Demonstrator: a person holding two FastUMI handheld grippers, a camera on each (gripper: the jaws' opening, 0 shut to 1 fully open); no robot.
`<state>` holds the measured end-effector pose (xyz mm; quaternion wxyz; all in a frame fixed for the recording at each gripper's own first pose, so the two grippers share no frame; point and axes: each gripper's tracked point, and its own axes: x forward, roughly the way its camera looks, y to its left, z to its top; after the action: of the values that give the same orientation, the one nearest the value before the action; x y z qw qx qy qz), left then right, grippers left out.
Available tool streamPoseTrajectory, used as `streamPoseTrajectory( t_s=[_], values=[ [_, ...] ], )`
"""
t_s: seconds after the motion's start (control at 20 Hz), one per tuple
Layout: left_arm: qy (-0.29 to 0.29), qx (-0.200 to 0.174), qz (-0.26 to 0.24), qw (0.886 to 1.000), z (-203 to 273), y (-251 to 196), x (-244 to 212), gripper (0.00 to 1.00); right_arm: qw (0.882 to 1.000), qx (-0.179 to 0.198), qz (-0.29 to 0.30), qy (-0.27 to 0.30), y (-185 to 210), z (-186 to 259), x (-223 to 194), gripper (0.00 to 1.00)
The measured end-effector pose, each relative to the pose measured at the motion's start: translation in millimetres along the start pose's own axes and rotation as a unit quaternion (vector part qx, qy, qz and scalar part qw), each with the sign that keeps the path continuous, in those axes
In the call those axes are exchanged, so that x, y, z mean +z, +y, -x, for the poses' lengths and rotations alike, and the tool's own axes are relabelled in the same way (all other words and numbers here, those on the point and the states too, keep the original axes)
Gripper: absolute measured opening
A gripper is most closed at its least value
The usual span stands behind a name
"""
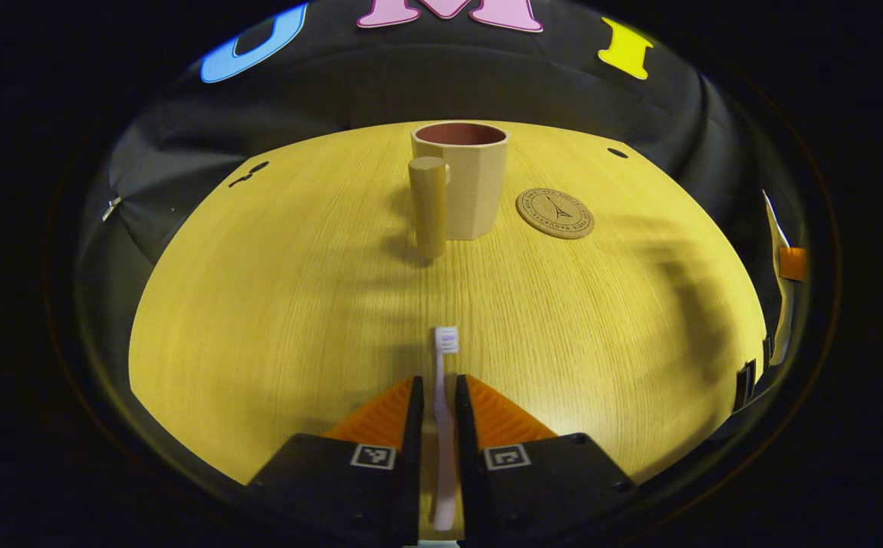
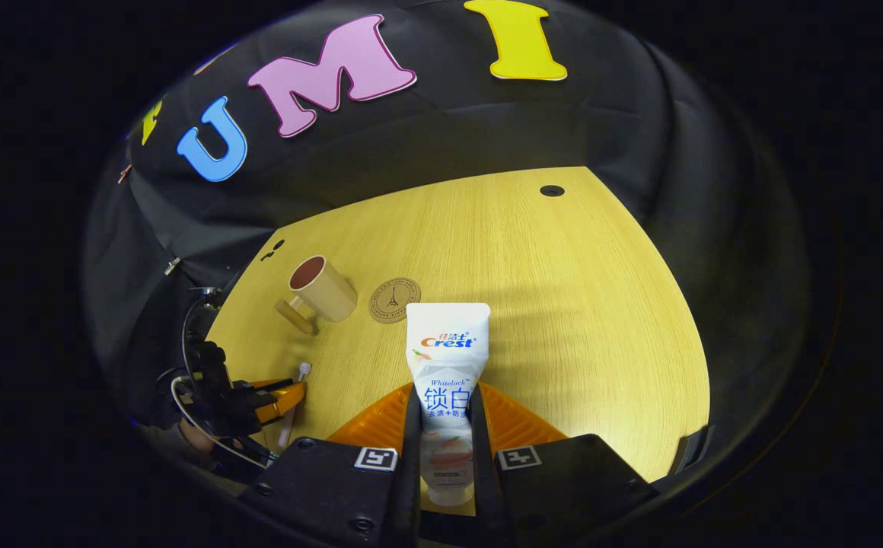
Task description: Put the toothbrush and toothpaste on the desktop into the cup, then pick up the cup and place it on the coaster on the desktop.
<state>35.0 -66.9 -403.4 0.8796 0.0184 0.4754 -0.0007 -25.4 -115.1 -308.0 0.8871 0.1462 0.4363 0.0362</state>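
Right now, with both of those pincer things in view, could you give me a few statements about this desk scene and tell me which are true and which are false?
1. The left gripper is closed on the toothbrush. True.
2. The toothpaste already stands in the cup. False: the right gripper is closed on it, and the cup looks empty.
3. The cup sits on the coaster. False: it stands on the desktop beside the coaster, apart from it.
4. The toothbrush's bristle end points ahead, toward the cup. True.
5. The cup lies tipped on its side. False: it stands upright, mouth up.
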Motion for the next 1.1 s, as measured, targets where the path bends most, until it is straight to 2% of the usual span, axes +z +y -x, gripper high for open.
streamPoseTrajectory(
  t_s=[0.05, 0.1, 0.15, 0.3, 0.5, 0.7, 0.75, 0.8, 1.1],
  values=[
    [0.0, -0.003, -0.007, 1.0, 0, -1, 2, 0.26, 1.0, 0.0, -0.002, -0.002, 0, 2, 0, 0.33],
    [-0.002, -0.005, -0.014, 1.0, -1, 0, 2, 0.17, 1.0, -0.001, -0.003, -0.004, 0, 2, 0, 0.33],
    [-0.003, -0.007, -0.021, 1.0, -1, -1, 3, 0.12, 1.0, -0.002, -0.005, -0.005, 0, 2, 0, 0.33],
    [-0.009, -0.021, -0.017, 1.0, -1, -1, 5, 0.07, 1.0, -0.005, -0.011, -0.011, 0, 5, 2, 0.33],
    [-0.014, -0.041, -0.013, 0.999, 1, 1, 5, 0.06, 1.0, -0.007, -0.012, -0.023, 4, 11, 5, 0.33],
    [-0.051, -0.062, 0.003, 0.997, 27, 9, 17, 0.06, 0.999, 0.0, -0.012, -0.037, 24, 15, 8, 0.33],
    [-0.064, -0.067, 0.008, 0.996, 35, 12, 22, 0.11, 0.999, 0.004, -0.013, -0.041, 30, 15, 8, 0.33],
    [-0.077, -0.07, 0.012, 0.994, 43, 15, 29, 0.06, 0.999, 0.009, -0.012, -0.045, 37, 16, 10, 0.33],
    [-0.151, -0.085, 0.037, 0.984, 97, 34, 70, 0.06, 0.995, 0.05, 0.008, -0.088, 89, 16, 44, 0.33]
  ],
)
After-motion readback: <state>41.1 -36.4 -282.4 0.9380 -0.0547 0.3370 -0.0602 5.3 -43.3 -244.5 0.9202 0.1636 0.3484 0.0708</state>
